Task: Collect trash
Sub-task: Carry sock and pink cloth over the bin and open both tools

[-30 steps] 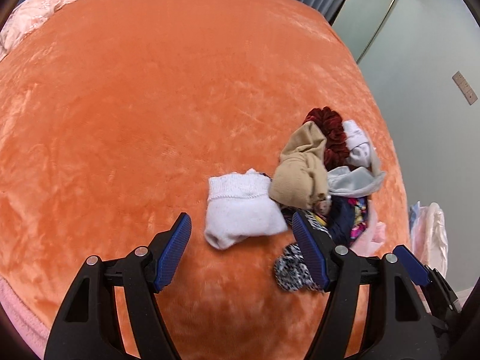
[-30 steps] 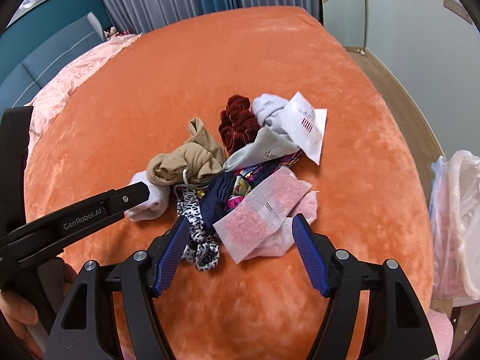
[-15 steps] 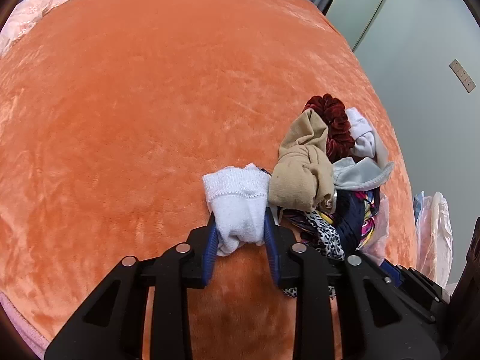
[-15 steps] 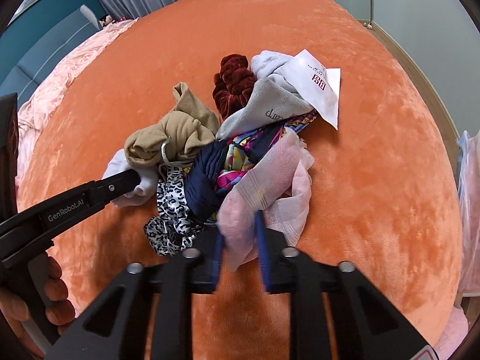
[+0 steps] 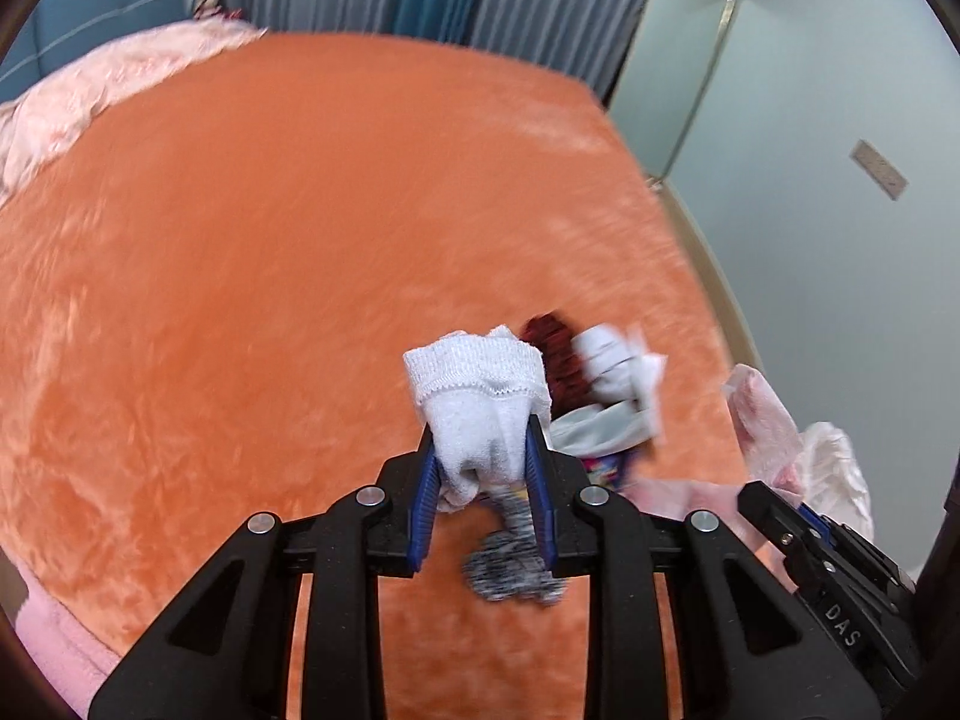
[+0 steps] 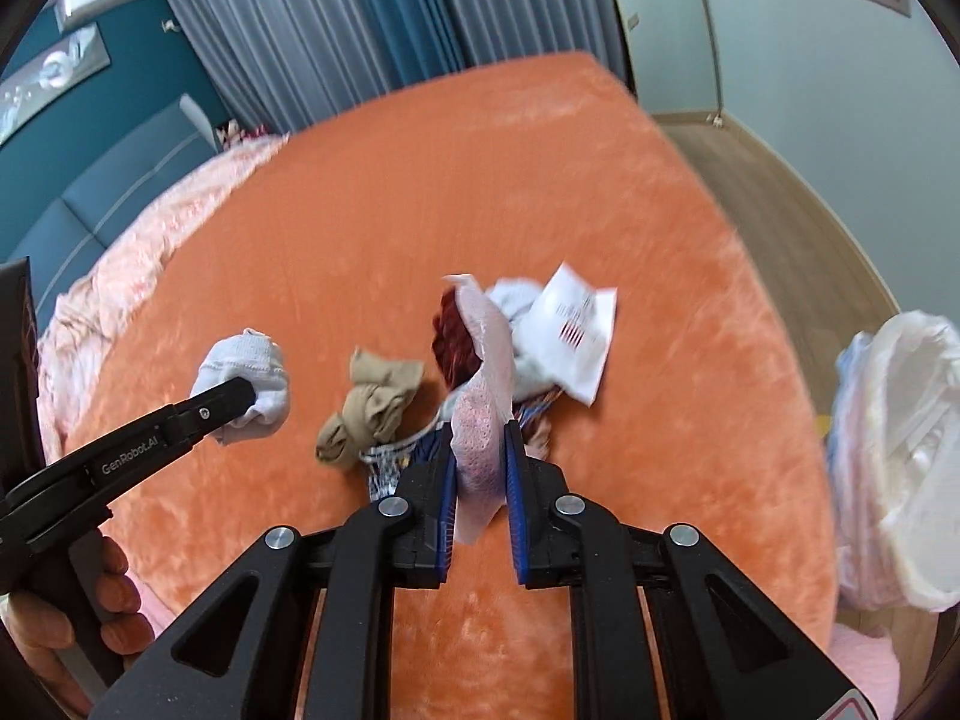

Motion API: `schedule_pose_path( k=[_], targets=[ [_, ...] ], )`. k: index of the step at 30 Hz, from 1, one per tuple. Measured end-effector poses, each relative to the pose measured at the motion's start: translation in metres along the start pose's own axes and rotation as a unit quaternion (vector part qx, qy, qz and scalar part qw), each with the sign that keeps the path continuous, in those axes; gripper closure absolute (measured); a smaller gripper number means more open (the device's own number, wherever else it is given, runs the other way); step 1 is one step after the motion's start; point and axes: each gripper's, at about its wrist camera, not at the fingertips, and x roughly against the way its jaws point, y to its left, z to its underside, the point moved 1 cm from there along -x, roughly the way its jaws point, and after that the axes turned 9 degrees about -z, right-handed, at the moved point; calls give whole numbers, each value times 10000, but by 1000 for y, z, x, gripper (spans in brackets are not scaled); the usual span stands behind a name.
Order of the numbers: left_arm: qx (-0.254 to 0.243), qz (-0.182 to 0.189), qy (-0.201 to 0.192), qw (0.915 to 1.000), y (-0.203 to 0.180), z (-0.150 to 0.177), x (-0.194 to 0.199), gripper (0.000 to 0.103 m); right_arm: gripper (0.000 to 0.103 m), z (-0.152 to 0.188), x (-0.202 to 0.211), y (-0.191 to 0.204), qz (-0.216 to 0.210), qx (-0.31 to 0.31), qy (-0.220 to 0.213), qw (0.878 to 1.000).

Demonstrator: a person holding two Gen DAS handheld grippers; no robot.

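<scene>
Over the orange bed [image 5: 240,300], my left gripper [image 5: 480,450] is shut on a white sock [image 5: 474,372] and holds it above the blanket; the right wrist view shows that same gripper [image 6: 243,399] and sock [image 6: 246,360] from the side. My right gripper [image 6: 479,450] is shut on a pink packet [image 6: 486,360] that stands up between its pads, lifted off the pile. Left on the bed are a tan stocking [image 6: 372,408], a dark red scrunchie [image 6: 447,336], a grey cloth [image 6: 516,300], a white printed paper [image 6: 576,330] and a leopard-print cloth [image 5: 510,576].
A white plastic bag [image 6: 900,450] hangs open beside the bed's right edge. A pink quilt [image 6: 150,240] lies along the far left of the bed, with curtains [image 6: 336,30] behind. A hand [image 6: 72,618] holds the left gripper at lower left.
Both grippers went from wide open to shut, the left on the white sock, the right on the pink packet. Both then rose, lifting those items off the pile.
</scene>
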Motion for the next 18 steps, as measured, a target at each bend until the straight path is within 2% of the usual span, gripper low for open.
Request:
schedule_pose_path(
  k=[11,18],
  targets=[
    [-739,585,-456,9945,-97,-10,53,78,89,-18,87,-43,280,-194,-888,9955],
    [-1365,1003,-584,9838,-178,-3,70,77,89,-19,132,-87,582,-476,-1308,9885]
  ],
)
